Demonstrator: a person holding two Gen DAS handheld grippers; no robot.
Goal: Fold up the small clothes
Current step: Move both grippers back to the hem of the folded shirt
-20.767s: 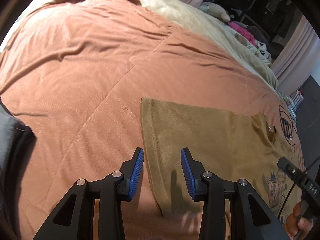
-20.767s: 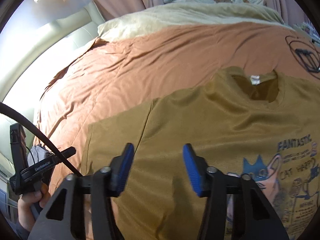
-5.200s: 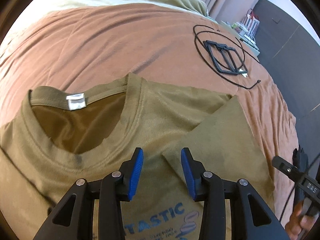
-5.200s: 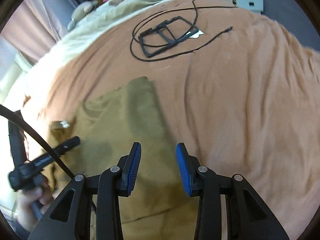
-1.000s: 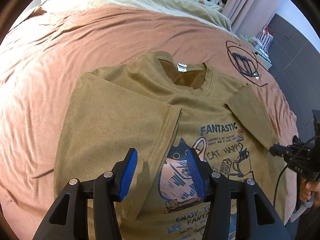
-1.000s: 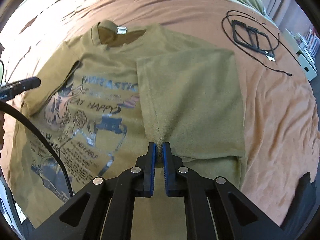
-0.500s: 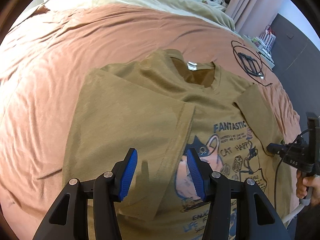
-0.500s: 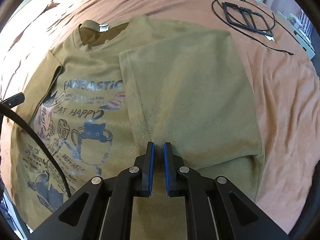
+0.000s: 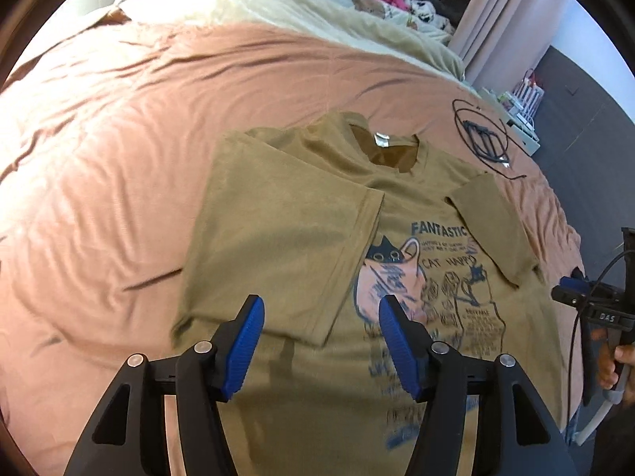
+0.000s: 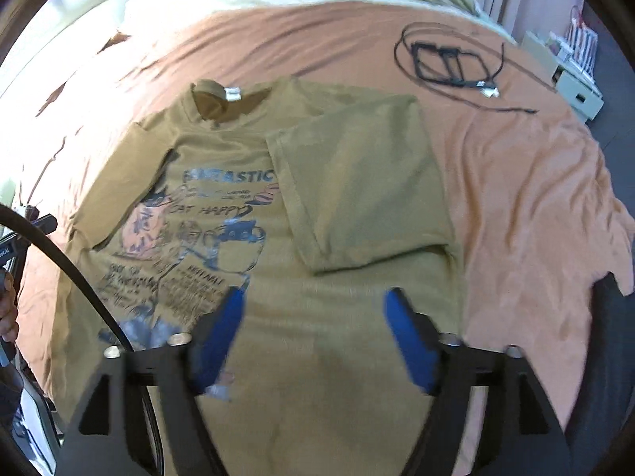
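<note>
Your right gripper [image 10: 313,341] has released the olive printed cotton T-shirt [image 10: 317,317]; your left gripper [image 9: 319,341] also stands apart above it.

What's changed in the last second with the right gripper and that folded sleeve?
The right gripper has opened: its jaws were shut over the tee a second ago and now stand wide apart, holding nothing. The left gripper stayed open. The olive T-shirt still lies flat with both sleeves folded in.

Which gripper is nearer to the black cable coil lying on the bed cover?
The right gripper, probably. It hovers open over the shirt half beside the black cable coil; the left gripper, also open, is over the far half, the coil beyond the shirt.
</note>
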